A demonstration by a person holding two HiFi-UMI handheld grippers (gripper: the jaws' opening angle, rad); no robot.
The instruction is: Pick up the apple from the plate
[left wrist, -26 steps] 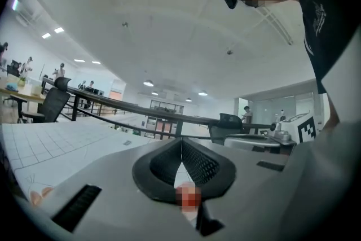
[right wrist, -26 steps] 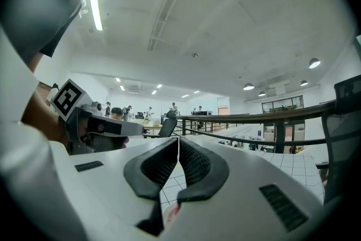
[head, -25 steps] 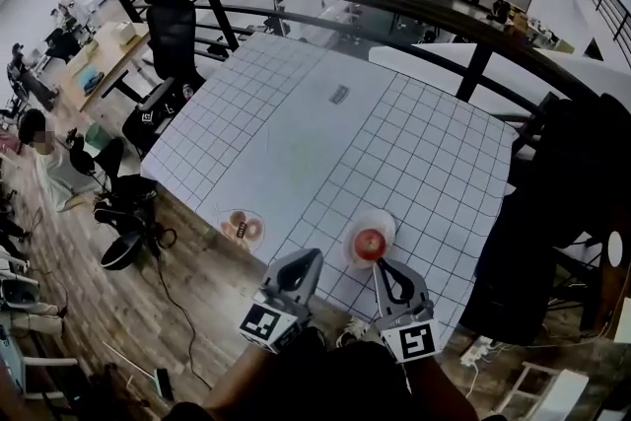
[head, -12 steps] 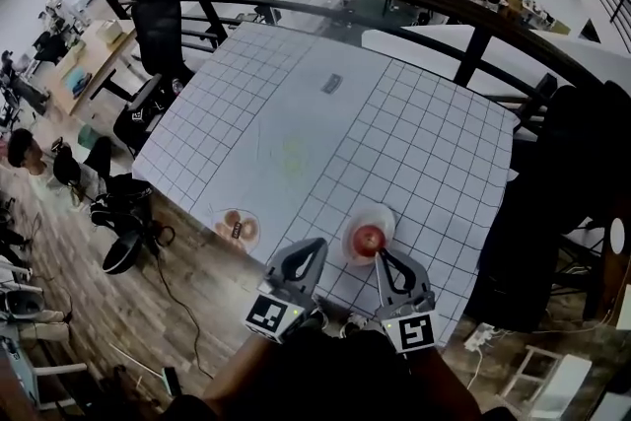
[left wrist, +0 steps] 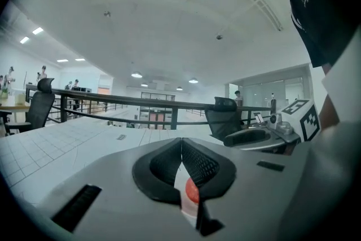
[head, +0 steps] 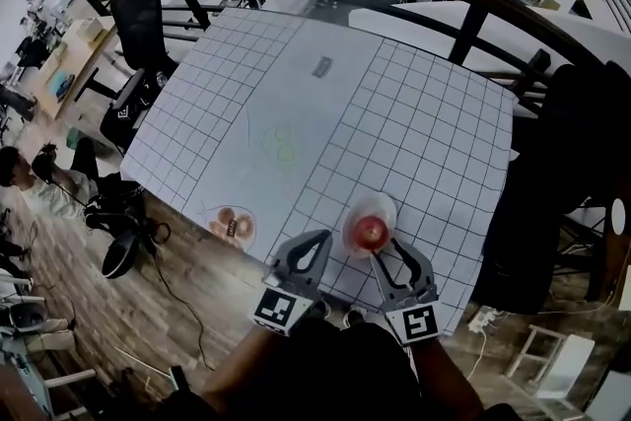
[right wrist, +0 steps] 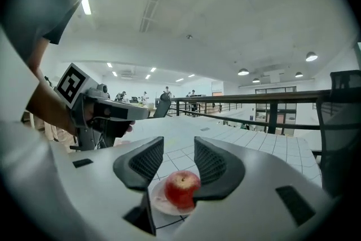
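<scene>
Since the work lies at the near edge of the gridded table (head: 394, 113), both tongs hang low there: left gripper (left wrist: 181, 142) closed, empty (idle, I judge); right gripper (right wrist: 179, 147), jaws just opening with nothing between, lined up on the plate (right wrist: 159, 205) holding the apple (right wrist: 181, 189).

Apple (left wrist: 193, 193) mostly hidden behind left tool (left wrist: 181, 144) jaws; small dark tag (head: 321, 66) on table (head: 434, 133) unreadable.

Overhead and low views, apple (head: 372, 232) shared
</scene>
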